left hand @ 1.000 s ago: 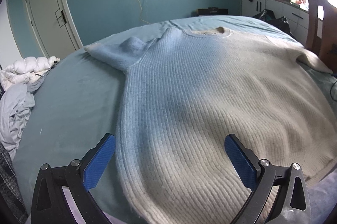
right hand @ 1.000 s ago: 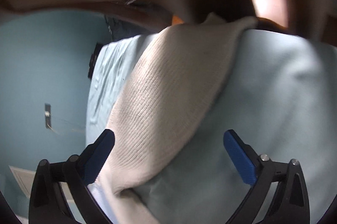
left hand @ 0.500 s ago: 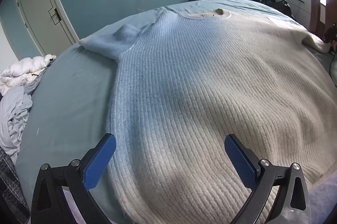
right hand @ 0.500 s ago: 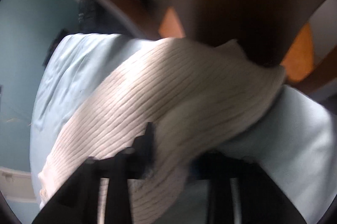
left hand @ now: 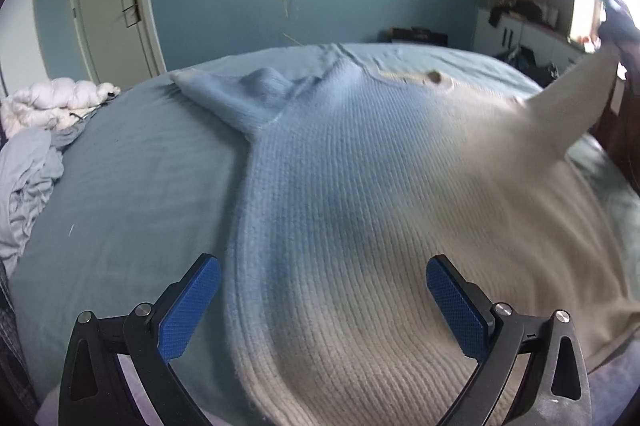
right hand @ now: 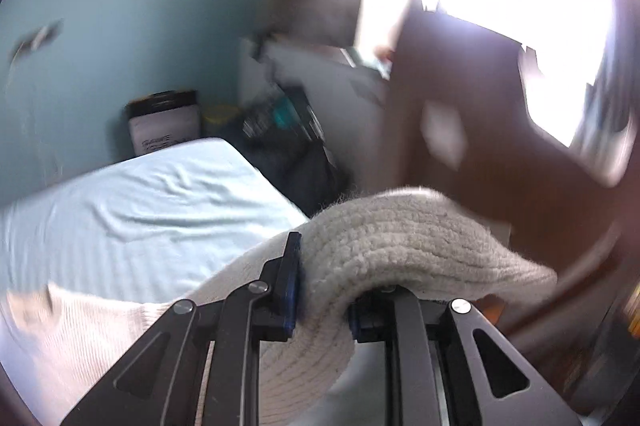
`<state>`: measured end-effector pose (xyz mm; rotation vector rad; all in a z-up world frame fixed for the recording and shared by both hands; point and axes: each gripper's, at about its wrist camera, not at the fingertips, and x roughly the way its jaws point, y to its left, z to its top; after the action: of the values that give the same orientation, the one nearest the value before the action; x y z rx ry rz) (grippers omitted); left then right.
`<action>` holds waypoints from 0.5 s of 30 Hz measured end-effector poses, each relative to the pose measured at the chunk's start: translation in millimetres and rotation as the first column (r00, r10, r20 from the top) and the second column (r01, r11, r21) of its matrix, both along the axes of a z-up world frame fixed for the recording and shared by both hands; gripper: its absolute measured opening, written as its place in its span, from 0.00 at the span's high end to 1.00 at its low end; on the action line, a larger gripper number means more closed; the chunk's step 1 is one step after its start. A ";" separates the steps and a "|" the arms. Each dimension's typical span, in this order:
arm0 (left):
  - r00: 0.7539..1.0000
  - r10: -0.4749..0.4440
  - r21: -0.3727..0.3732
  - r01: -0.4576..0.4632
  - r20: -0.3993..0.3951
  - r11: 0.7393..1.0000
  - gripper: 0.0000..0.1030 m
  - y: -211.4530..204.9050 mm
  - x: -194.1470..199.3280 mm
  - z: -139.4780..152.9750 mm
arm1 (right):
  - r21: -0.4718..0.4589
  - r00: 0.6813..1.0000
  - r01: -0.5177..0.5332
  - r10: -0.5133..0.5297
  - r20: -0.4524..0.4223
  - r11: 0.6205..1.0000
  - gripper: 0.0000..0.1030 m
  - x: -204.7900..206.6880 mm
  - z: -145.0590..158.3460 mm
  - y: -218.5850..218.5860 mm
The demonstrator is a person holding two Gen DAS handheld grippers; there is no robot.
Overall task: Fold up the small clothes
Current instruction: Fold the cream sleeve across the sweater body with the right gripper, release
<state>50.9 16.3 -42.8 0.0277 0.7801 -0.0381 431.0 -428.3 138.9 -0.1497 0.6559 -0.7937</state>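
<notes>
A ribbed knit sweater (left hand: 360,193), pale blue fading to cream, lies flat on the bed with its collar at the far side. Its left sleeve (left hand: 240,93) lies folded at the upper left. My left gripper (left hand: 322,296) is open above the sweater's hem. My right gripper (right hand: 322,300) is shut on the cream right sleeve (right hand: 400,238) and holds it lifted off the bed. In the left wrist view the raised sleeve (left hand: 576,93) stretches up to the right gripper (left hand: 618,25) at the far right.
The bed has a light teal sheet (left hand: 132,193). Crumpled white and grey bedding (left hand: 36,145) lies at its left edge. A dark wooden headboard (right hand: 500,153) and a bright window are on the right. A door (left hand: 112,5) and cabinets (left hand: 524,29) stand beyond.
My right gripper closed on the right sleeve and lifted it off the bed. My left gripper stayed open over the hem and shifted slightly.
</notes>
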 end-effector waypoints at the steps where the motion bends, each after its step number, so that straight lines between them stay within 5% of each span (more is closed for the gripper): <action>1: 1.000 0.002 -0.007 -0.002 0.006 1.000 0.00 1.8 -1.2 1.6 | -0.072 0.998 -0.063 0.061 -0.020 0.995 0.86 15.8 -2.4 32.0; 5: 1.000 0.007 -0.021 -0.006 0.029 1.000 0.00 7.2 -6.1 6.6 | -0.275 0.926 -0.375 0.344 -0.156 0.885 0.86 52.0 -49.5 165.1; 8: 0.999 0.002 -0.014 -0.002 0.037 1.000 0.00 8.6 -9.4 7.3 | -0.235 0.793 -0.604 0.546 -0.269 0.762 0.77 52.8 -107.3 257.5; 9: 0.999 -0.001 -0.016 0.001 0.035 1.000 0.00 9.1 -10.4 7.4 | -0.188 0.745 -0.658 0.596 -0.299 0.729 0.58 42.7 -126.4 278.3; 10: 0.999 -0.003 -0.020 0.003 0.033 1.000 0.00 10.1 -10.9 7.7 | -0.141 0.707 -0.693 0.628 -0.325 0.707 0.22 34.8 -145.1 296.6; 11: 1.000 -0.003 -0.025 0.003 0.030 1.000 0.00 11.1 -11.2 8.0 | -0.110 0.686 -0.707 0.641 -0.343 0.698 0.09 28.1 -161.2 310.3; 15: 1.000 -0.009 -0.054 0.010 0.030 0.998 0.00 14.1 -13.2 12.2 | -0.040 0.641 -0.719 0.639 -0.425 0.694 0.03 -8.3 -217.4 288.7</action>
<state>37.7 30.4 -30.6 -0.0197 0.7486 -0.0678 422.7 -139.7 -78.4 -0.7255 0.8054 -0.0684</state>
